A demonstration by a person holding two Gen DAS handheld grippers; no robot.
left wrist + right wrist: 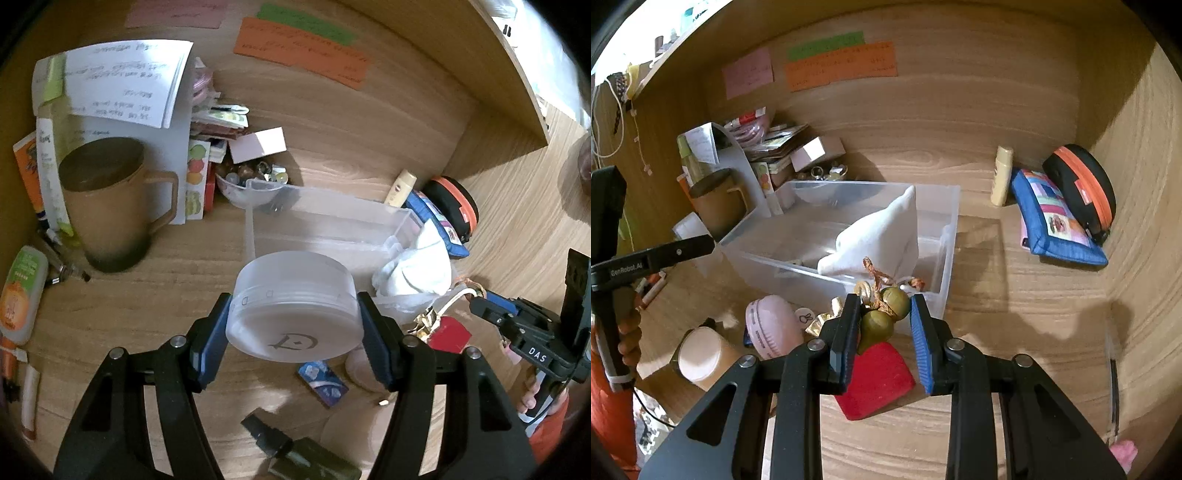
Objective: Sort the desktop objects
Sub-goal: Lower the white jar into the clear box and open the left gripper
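The left claw point(295, 325) squeezes a round white jar point(295, 306). The right claw point(884, 332) pinches a charm with green beads point(882, 314). The clear box point(945, 229) sits just ahead of both, nearer the right.

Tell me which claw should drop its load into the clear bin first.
Right, probably. The right claw holds the charm right at the bin's near rim. The left claw, gripping the round jar, looks similarly near, at the bin's end.
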